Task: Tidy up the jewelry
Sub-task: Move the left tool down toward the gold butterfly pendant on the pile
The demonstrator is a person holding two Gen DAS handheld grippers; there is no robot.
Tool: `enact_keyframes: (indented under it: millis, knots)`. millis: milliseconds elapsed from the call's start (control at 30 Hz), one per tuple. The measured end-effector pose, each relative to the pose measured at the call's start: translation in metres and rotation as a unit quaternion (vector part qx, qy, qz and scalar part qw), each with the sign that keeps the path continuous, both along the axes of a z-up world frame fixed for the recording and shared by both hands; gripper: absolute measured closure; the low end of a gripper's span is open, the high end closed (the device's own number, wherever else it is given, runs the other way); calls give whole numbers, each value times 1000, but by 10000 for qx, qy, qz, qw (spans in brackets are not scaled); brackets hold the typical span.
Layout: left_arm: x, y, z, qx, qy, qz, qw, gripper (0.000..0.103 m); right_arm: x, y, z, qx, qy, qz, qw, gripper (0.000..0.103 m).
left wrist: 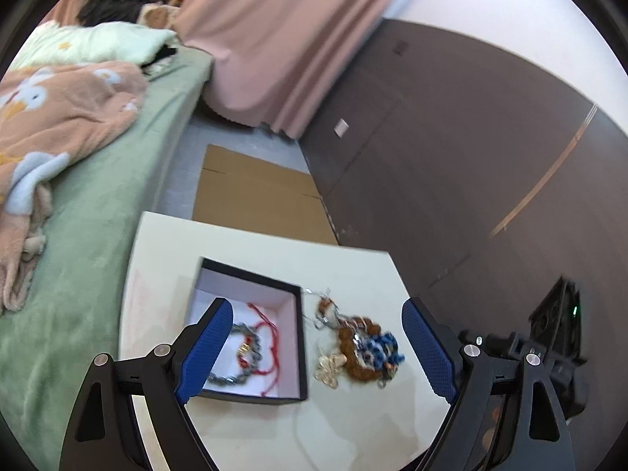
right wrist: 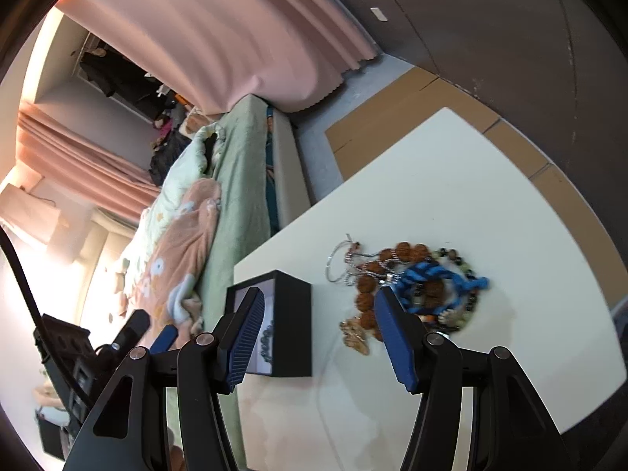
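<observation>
Holding two bracelets (left wrist: 245, 353), one black box (left wrist: 251, 274) adjoins one jewelry heap (left wrist: 361, 349).

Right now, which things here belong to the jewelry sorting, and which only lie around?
Belong to the job:
- black box
- red cord bracelet and grey chain inside it
- jewelry pile beside the box
- white table

Only lying around:
- cardboard
- bed
- pink curtain

I count one black box (left wrist: 251, 337), two bracelets (left wrist: 243, 353) in it, one tangled jewelry pile (left wrist: 361, 345) beside.
</observation>
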State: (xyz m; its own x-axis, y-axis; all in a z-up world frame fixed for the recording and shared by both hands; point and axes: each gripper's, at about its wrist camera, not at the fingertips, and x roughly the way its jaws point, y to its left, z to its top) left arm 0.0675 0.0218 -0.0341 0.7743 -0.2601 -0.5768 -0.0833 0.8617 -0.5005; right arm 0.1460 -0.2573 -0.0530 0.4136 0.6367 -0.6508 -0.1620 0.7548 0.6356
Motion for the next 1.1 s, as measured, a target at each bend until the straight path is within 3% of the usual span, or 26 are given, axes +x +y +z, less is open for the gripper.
enact_keyframes:
  millis: [400, 767, 1100]
  knots:
    - [6, -79, -29, 674, 427, -906, 9927, 34, -1, -41, -3, -423, 178, -194, 9988, 44]
    - [18, -114, -60, 1063, 790, -1025, 9859, 48, -4, -72, -9, -548, 492, -215, 9971, 44]
    - [34, -122, -87, 1347, 1024, -789, 9824, 50, -4, -87, -8, -564, 541, -153, 9968, 44]
